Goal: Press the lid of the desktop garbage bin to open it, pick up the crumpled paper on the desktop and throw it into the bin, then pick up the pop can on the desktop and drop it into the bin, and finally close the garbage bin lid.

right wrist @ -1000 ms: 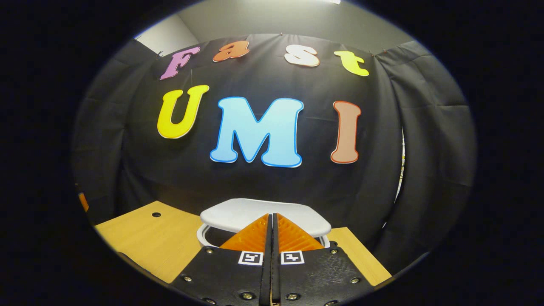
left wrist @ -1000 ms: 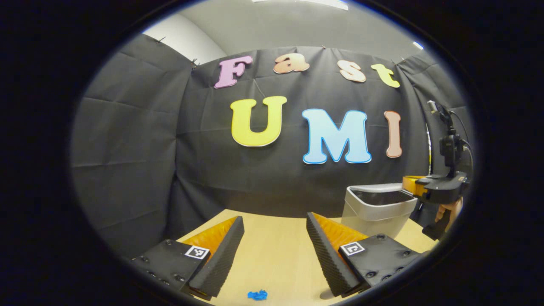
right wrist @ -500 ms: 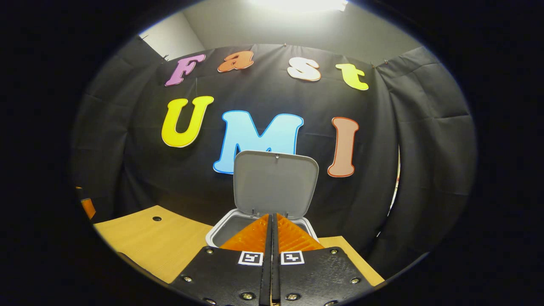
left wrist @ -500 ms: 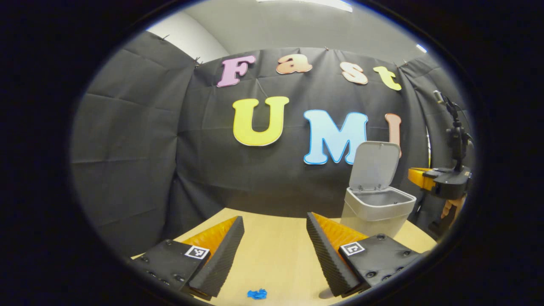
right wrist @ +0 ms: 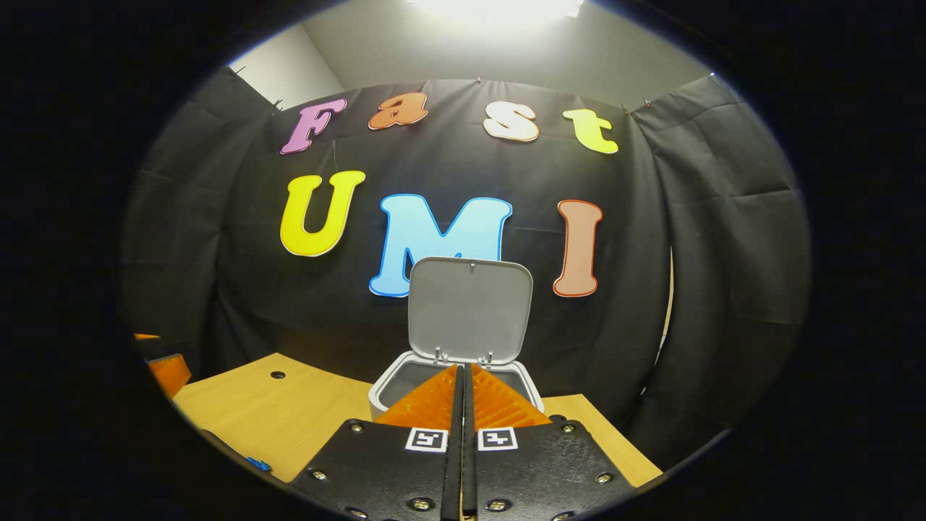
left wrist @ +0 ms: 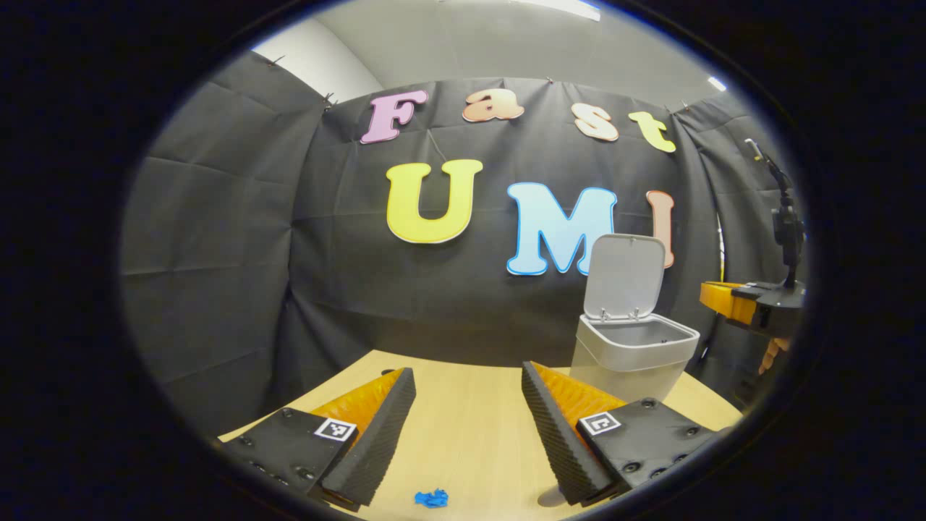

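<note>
The grey desktop bin [left wrist: 626, 358] stands at the right of the wooden table [left wrist: 470, 434], its lid [left wrist: 623, 275] swung up and upright. My left gripper [left wrist: 466, 369] is open over the table, left of the bin, with nothing between its fingers. In the left gripper view my right gripper [left wrist: 716, 298] hovers to the right of the bin, level with the lid's lower half, with a hand [left wrist: 770, 354] under it. In the right gripper view my right gripper [right wrist: 463, 367] is shut on nothing, just short of the bin [right wrist: 394, 380], facing the inside of the lid [right wrist: 470, 311].
A small blue scrap [left wrist: 431, 498] lies on the table just below my left gripper's fingers and appears again as the blue scrap [right wrist: 257, 463]. The table [right wrist: 289, 420] has a round hole [right wrist: 277, 375]. The left gripper's fingers [right wrist: 170, 369] show at the left edge. Black cloth walls close the back and sides.
The bin lid has sprung from nearly flat to fully upright. My right gripper has drawn back and up from the bin, still shut. The left gripper has barely shifted.
</note>
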Demonstrator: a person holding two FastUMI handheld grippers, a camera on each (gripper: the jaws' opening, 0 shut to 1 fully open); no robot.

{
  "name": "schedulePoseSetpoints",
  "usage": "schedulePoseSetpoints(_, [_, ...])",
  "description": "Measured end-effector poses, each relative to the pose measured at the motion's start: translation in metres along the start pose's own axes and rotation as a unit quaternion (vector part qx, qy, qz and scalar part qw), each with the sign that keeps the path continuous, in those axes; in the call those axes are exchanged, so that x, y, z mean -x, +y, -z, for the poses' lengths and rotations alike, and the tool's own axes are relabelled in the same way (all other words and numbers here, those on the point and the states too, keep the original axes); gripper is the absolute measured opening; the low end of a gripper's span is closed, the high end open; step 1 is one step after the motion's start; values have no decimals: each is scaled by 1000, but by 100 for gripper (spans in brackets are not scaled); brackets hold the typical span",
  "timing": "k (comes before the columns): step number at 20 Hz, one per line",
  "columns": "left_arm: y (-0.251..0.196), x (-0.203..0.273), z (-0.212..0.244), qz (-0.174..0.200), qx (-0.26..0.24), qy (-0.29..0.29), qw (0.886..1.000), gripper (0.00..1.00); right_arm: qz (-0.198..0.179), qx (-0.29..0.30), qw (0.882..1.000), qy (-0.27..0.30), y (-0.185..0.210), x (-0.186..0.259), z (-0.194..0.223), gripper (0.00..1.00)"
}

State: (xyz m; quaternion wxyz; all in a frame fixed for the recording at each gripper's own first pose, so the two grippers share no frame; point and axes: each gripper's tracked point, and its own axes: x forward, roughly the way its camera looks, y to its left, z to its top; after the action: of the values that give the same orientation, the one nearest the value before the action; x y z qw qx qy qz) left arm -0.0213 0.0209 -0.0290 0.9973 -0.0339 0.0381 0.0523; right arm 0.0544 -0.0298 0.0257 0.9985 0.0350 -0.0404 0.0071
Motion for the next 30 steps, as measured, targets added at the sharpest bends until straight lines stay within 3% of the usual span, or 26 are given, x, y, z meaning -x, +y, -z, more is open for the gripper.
schedulePoseSetpoints(5, [-1, -2, 5, 2, -2, 4, 1000, 100, 9, -1, 1000, 4, 0, 19, 6, 1])
schedulePoseSetpoints(6, [-2, -2, 4, 3, -3, 4, 1000, 96, 9, -2, 1000, 5, 0, 23, 8, 1])
schedulePoseSetpoints(13, [0, -4, 15, 6, -4, 14, 1000, 100, -3, 2, 1000, 8, 6, 41, 18, 1])
schedulePoseSetpoints(19, [6, -7, 56, 13, -14, 63, 998, 100, -7, 10, 1000, 19, 7, 56, 32, 2])
schedulePoseSetpoints(27, [3, -3, 137, 40, -40, 175, 983, 97, 4, 1, 1000, 6, 4, 65, 24, 22])
schedulePoseSetpoints(29, [5, 1, 156, 41, -48, 200, 978, 97, 10, 1, 1000, 1, 3, 67, 22, 34])
schedulePoseSetpoints(30, [6, 2, 166, 42, -49, 214, 975, 97, 11, 1, 1000, -1, 2, 68, 21, 32])
